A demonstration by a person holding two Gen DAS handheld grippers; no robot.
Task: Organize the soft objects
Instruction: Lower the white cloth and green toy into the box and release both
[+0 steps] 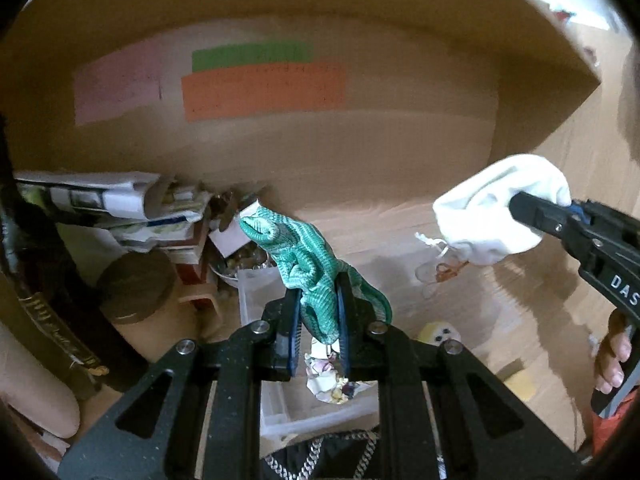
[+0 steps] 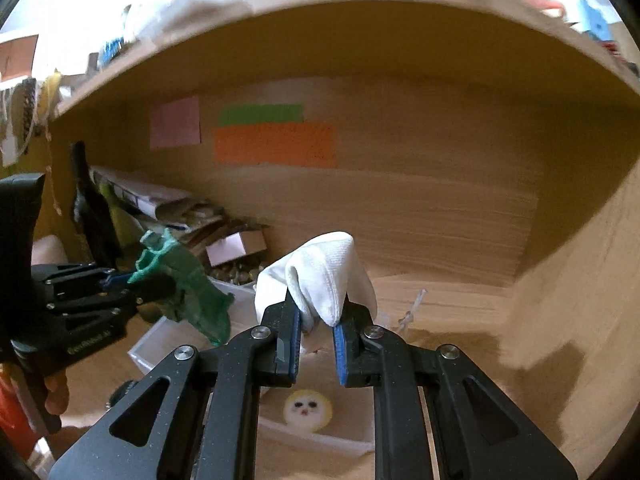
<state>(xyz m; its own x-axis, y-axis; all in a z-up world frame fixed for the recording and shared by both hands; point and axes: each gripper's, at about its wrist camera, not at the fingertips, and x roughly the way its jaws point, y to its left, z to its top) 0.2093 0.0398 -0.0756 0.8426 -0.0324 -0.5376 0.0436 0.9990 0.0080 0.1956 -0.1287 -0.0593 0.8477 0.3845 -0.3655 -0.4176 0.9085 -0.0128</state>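
My left gripper [image 1: 318, 300] is shut on a green knitted cloth [image 1: 304, 256], held up above the desk; its loose ends droop on both sides. It also shows in the right wrist view [image 2: 180, 276] at the left, in the left gripper [image 2: 132, 282]. My right gripper [image 2: 316, 312] is shut on a white sock [image 2: 324, 272], raised over the wooden desk. In the left wrist view the white sock [image 1: 492, 208] hangs at the right in the right gripper [image 1: 516, 204].
A clear plastic box [image 1: 256, 300] lies below the left gripper, holding crumpled paper [image 1: 328, 380]. A round yellow face toy [image 2: 307, 409] lies on the desk. Papers, boxes and a dark bottle [image 2: 90, 204] crowd the left. Coloured sticky notes [image 2: 276, 144] hang on the back wall.
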